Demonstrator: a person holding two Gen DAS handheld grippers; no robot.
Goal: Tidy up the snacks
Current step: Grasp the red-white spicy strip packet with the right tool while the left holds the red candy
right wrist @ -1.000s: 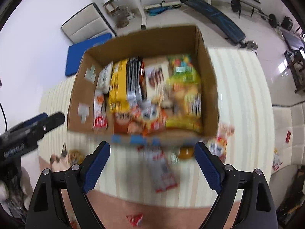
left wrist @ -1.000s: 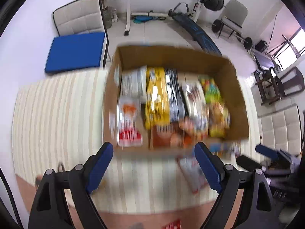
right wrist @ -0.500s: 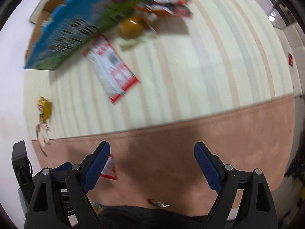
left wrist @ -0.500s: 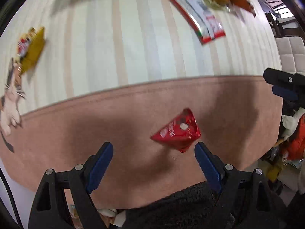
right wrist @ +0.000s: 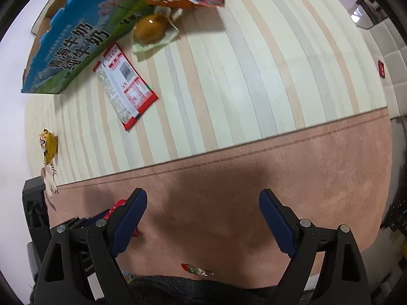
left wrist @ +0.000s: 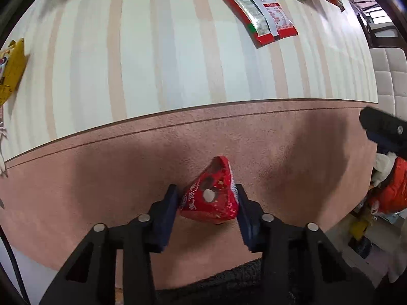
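left hand-held gripper: just closed, pinching red snack packet on tabletop's pink border | packet tapers away from it | right hand-held gripper: spread, empty, beside packet

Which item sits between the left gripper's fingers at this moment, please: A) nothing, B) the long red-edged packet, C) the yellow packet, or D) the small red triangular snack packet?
D: the left gripper has just closed its blue pads against the small red triangular snack packet on the pink border.
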